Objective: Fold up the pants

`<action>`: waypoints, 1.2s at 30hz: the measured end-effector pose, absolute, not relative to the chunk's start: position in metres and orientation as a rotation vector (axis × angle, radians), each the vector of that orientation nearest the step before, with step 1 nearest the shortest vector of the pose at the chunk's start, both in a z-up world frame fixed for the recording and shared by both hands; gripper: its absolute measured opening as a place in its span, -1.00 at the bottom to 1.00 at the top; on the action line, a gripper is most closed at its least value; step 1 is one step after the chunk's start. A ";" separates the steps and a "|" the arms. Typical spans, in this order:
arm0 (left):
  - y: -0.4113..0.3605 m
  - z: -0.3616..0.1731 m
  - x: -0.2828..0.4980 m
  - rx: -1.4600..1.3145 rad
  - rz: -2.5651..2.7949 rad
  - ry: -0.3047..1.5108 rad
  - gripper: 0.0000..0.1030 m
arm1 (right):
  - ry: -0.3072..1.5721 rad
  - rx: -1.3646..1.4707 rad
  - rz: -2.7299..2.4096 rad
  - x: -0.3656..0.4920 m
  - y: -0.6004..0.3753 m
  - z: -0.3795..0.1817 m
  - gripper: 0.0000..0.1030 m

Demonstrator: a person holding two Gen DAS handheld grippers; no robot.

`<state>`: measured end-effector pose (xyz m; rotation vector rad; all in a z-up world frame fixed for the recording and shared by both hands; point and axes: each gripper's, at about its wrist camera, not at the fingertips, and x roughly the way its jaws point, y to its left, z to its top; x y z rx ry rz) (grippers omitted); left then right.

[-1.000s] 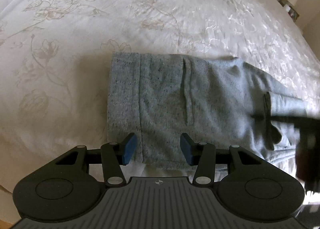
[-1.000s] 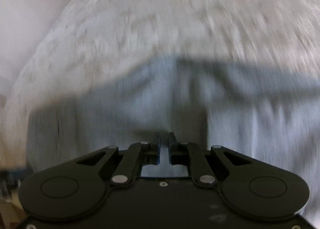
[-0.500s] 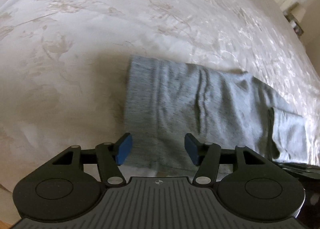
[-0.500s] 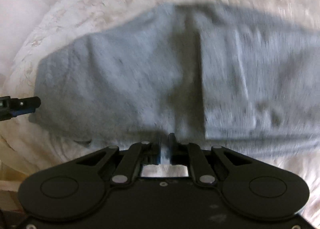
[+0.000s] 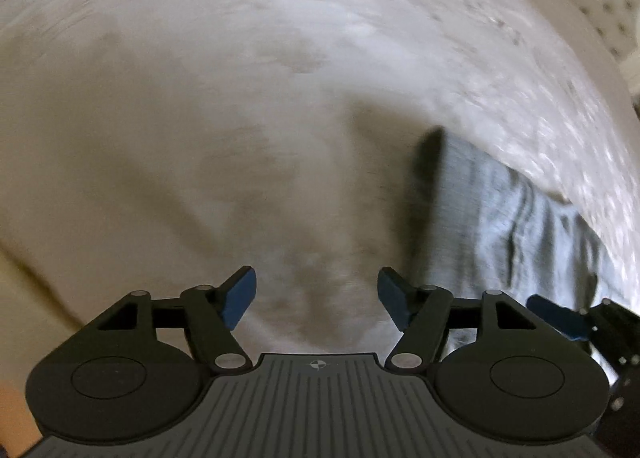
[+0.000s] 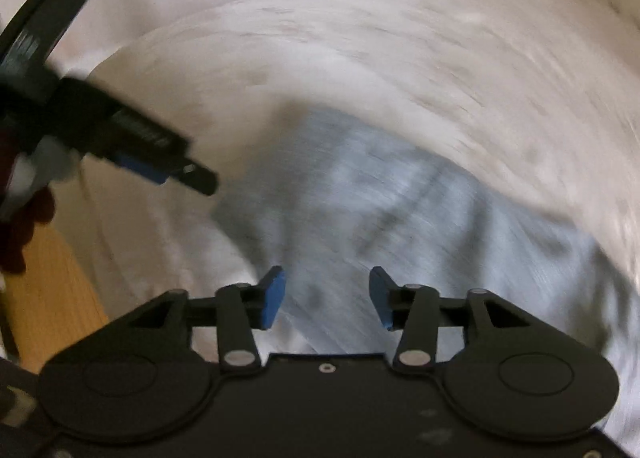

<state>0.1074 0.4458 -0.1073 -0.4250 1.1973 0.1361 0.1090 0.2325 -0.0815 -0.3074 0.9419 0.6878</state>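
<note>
The pants (image 5: 500, 226) are heathered light grey with darker flecks, lying on a cream bedspread (image 5: 200, 118) with a faint tan, blurred pattern; both grippers are black with blue pads (image 6: 274, 298), and a strip of honey-coloured wood floor (image 6: 48, 298) shows at nine o'clock

we hold both grippers angled steeply downward. our left gripper (image 5: 316, 296) has its jaws spreading apart, blue pads wide, nothing between them. our right gripper (image 6: 327, 298) is opening too, its pads parted with nothing clamped between them. the left one shows blurred at the left of the right wrist view.
</note>
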 end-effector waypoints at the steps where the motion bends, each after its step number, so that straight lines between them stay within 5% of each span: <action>1: 0.451 -0.107 0.105 -0.442 0.155 1.195 0.28 | 0.925 -0.342 0.709 0.109 0.247 -0.084 0.06; 11: 0.472 -0.103 0.086 -0.492 0.224 1.182 0.29 | 0.821 -0.670 0.687 0.107 0.308 -0.129 0.06; 13: 0.472 -0.104 0.088 -0.487 0.220 1.186 0.29 | 0.815 -0.669 0.695 0.114 0.307 -0.130 -0.31; 16: 0.463 -0.101 0.093 -0.467 0.192 1.187 0.29 | 0.829 -0.541 0.695 0.123 0.292 -0.110 -0.63; 29: 0.337 -0.091 0.148 -0.315 -0.117 1.197 0.29 | 0.706 0.123 0.338 0.133 0.086 0.014 -0.67; 36: 0.246 -0.084 0.165 -0.222 -0.270 1.208 0.29 | 0.775 0.339 -0.089 0.106 -0.084 -0.005 -0.74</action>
